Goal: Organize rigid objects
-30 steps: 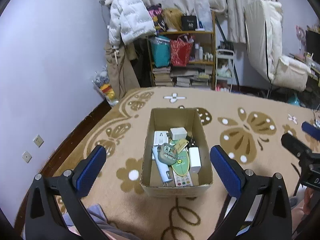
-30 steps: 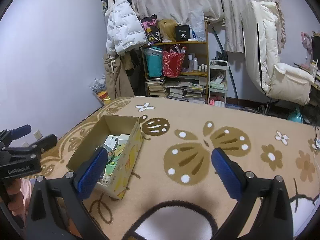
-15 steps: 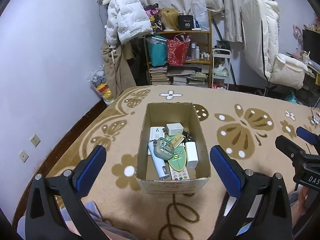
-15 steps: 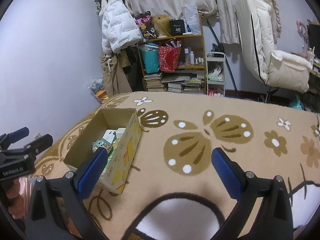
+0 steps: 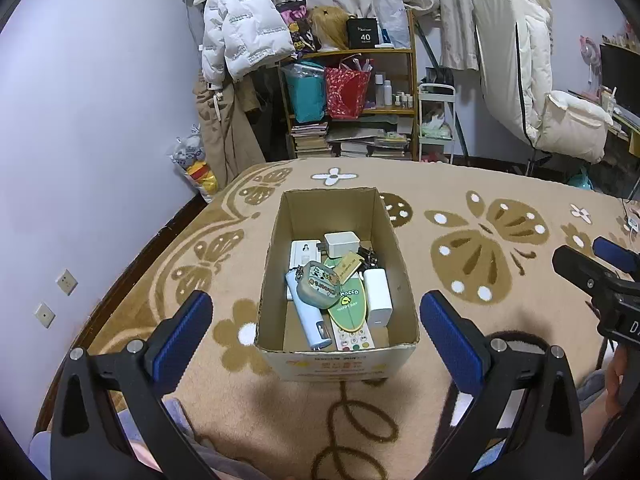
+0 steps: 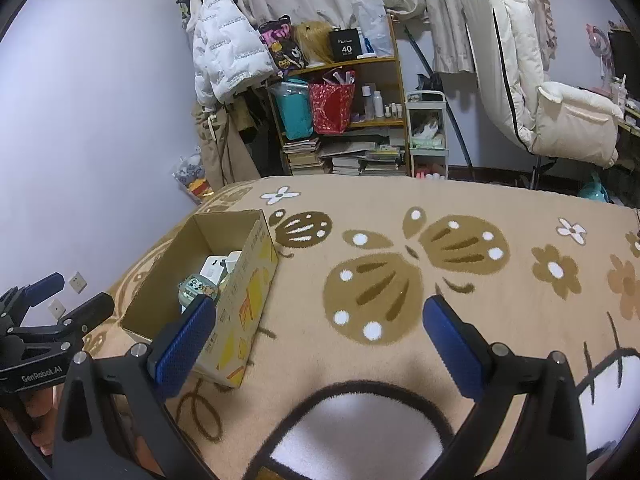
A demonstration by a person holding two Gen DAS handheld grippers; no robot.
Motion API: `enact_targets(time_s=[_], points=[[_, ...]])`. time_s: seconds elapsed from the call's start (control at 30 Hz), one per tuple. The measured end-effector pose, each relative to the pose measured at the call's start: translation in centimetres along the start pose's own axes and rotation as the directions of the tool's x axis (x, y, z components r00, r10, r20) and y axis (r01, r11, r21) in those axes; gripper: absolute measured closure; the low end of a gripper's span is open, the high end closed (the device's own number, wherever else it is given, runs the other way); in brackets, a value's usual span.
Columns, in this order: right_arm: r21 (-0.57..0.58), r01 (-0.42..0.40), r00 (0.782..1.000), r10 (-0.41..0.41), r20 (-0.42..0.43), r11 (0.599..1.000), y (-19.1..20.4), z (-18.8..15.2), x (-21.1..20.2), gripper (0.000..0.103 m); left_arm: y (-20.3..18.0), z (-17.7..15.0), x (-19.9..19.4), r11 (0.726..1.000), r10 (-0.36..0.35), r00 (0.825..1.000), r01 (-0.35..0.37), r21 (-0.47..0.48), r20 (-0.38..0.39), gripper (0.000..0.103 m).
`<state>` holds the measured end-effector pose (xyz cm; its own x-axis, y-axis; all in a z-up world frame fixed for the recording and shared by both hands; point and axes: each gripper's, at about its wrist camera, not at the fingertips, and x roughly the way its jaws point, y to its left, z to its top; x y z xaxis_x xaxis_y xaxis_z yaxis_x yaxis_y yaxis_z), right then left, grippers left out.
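While both tongs gape empty, cardboard box sits between.

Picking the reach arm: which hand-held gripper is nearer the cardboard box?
Left. The left hand-held gripper faces the cardboard box head-on, open fingers straddling it. The right hand-held gripper sits off to the box's right, over blanket.

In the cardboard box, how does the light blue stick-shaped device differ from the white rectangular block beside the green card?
The light blue stick-shaped device is long and slim, while the white rectangular block is short and stocky. The device lies left of the green card, the block right of it. A grey patterned pouch overlaps the device's far end; nothing covers the block. Both lie flat in the cardboard box, roughly lengthwise.
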<state>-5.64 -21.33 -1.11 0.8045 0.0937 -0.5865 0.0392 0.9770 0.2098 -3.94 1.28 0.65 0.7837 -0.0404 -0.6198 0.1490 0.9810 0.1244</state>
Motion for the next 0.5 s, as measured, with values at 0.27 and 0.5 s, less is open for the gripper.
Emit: enact_targets(time_s=[0.27, 0.5], points=[[-0.003, 0.006, 1.0, -0.006, 0.0, 1.0, 0.06, -0.01, 0.15, 0.0, 0.62, -0.18, -0.13, 0.999, -0.032, 0.999, 0.032, -0.028, 0.004, 0.0], [-0.001, 0.005, 1.0, -0.005, -0.001, 1.0, 0.03, -0.04, 0.16, 0.0, 0.62, -0.18, -0.26, 1.0, -0.022, 1.0, 0.022, -0.022, 0.008, 0.0]])
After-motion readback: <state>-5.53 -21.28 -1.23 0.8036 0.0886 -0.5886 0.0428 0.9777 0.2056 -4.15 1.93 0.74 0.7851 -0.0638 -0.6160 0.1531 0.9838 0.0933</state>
